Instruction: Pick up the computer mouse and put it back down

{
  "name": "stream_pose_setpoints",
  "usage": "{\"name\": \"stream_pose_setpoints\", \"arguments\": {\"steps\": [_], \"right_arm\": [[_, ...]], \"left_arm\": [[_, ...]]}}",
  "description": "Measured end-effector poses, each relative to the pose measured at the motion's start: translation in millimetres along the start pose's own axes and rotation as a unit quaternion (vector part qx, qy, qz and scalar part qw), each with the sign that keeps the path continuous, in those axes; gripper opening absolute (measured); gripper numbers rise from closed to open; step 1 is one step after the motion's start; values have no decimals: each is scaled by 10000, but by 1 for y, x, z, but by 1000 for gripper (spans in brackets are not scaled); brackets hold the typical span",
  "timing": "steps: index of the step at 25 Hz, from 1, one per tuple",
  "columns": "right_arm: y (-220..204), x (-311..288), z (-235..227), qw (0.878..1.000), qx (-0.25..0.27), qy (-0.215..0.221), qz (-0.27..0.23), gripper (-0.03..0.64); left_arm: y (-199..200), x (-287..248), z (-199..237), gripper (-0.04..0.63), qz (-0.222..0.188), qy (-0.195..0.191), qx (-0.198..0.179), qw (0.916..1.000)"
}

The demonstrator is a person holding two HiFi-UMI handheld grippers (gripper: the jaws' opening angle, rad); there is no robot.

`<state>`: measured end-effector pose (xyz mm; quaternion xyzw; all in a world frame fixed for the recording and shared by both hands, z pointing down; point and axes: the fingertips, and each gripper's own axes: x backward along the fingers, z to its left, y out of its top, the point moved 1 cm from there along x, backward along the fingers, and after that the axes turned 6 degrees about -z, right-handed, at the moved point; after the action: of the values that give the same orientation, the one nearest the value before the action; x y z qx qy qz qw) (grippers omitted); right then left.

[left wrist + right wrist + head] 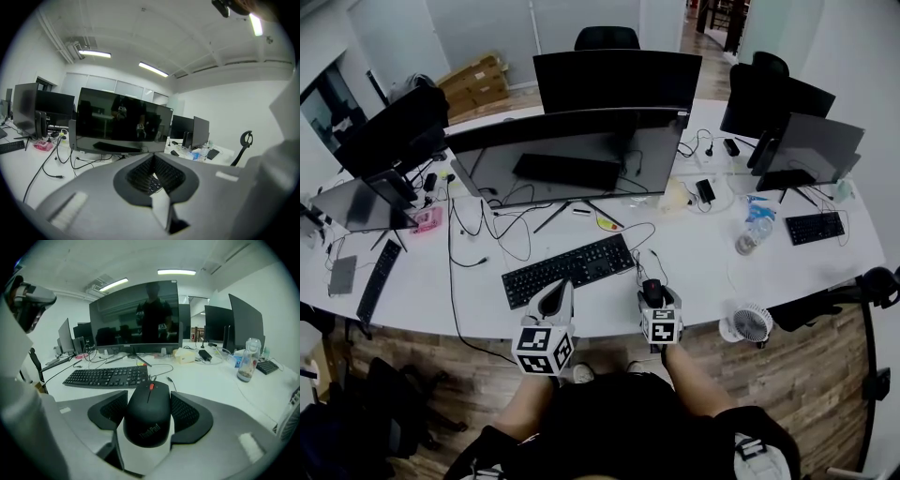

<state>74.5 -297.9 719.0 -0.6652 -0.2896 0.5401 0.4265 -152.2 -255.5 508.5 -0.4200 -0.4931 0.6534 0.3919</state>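
A person stands at a long white desk (703,267), seen from above, with a two-jaw gripper in each hand.

The right gripper (652,298) is closed around a black, rounded computer mouse with a red scroll wheel (148,413). In the right gripper view the mouse fills the gap between the two dark ribbed pads (190,414), which press against its left and right sides. The mouse sits close to the desk's near edge, just right of a black full-size keyboard (569,269). Its underside is hidden, so it may be resting on the desk or raised slightly above it.

The left gripper (556,292) hovers over the near edge of the keyboard, well apart from the mouse. Its jaws are closed together with nothing between them.

Behind the keyboard stands a wide dark curved monitor (572,155). To the right, a clear plastic bottle (753,232) stands upright, and a small white round fan (753,323) sits at the desk's edge.
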Motion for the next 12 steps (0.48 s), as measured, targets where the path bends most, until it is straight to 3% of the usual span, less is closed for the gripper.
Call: {"name": "stream_pose_setpoints", "arguments": {"steps": [12], "right_arm": [[-73,-13,6,9948,78,55,1014,284]], "left_arm": [[0,1,7,54,5,90,-35,10000]]}}
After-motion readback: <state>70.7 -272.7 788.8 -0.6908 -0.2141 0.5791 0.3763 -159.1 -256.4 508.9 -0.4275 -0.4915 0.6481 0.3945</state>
